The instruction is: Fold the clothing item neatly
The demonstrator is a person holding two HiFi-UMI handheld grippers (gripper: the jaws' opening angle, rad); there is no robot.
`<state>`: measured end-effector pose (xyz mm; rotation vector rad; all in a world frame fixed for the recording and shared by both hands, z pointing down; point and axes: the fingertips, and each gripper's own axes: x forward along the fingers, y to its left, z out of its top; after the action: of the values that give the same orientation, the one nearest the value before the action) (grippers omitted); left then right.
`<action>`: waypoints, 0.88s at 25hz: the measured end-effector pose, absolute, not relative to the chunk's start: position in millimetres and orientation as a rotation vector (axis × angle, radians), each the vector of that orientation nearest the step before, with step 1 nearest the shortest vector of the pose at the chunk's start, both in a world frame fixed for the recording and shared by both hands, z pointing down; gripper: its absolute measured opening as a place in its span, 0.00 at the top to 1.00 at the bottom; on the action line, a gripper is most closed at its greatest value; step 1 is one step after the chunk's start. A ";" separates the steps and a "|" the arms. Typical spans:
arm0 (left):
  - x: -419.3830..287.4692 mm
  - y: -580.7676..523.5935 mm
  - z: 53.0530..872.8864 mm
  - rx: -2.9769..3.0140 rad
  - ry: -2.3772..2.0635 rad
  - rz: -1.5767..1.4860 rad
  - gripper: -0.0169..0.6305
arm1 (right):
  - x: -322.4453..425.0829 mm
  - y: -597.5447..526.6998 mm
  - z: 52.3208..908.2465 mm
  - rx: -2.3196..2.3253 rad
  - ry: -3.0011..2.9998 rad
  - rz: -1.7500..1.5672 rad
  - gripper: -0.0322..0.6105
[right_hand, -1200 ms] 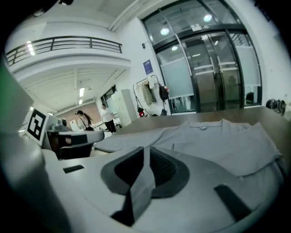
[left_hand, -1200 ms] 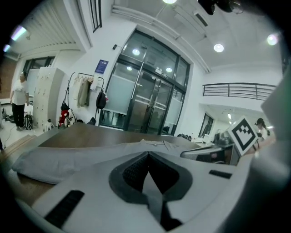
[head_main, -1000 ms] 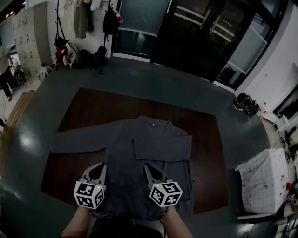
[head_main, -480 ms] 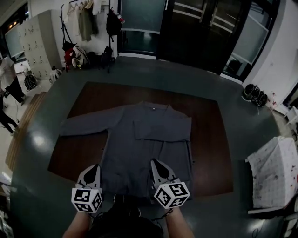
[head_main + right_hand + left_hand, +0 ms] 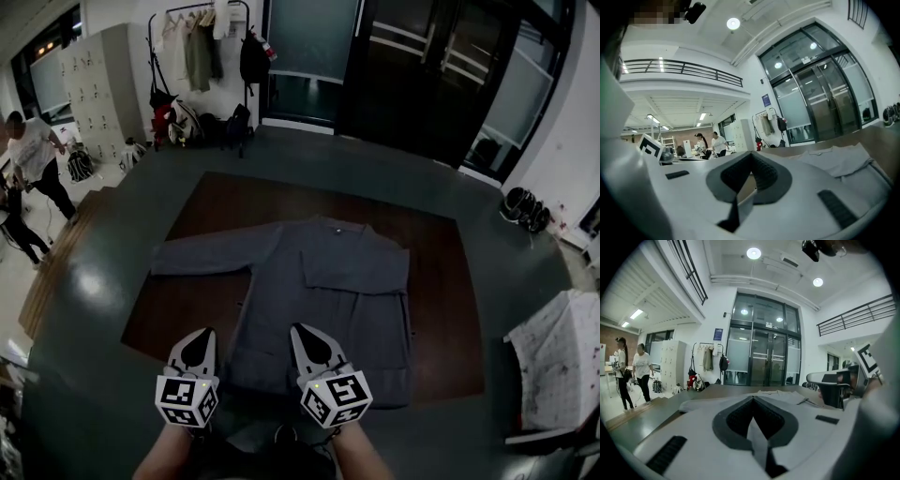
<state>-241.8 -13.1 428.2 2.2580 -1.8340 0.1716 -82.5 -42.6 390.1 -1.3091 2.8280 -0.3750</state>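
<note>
Grey shirt [image 5: 323,291] is laid flat on a brown surface [image 5: 441,281] (one sleeve folded across); left gripper [image 5: 199,339] and right gripper [image 5: 302,336] are held near its hem, jaws together, gripping nothing

The head camera looked steeply down on the grey garment [image 5: 319,300]; both gripper cameras sat low at its near edge, facing almost level toward the glass doors [image 5: 761,357].

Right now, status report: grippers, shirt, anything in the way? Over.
Left gripper and right gripper shut, empty, hovering by the near hem. Shirt flat, folded sleeve across the chest, spread sleeve out to the side. Nothing on it.
</note>
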 end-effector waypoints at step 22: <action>-542.0 -6.3 447.4 2.278 -1.744 0.156 0.96 | -416.3 -26.1 414.0 -1.377 2.896 -0.388 0.96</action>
<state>-542.0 -6.3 447.4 2.2777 -1.7443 0.1557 -416.3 -26.1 414.0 -1.3774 2.8962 -0.3885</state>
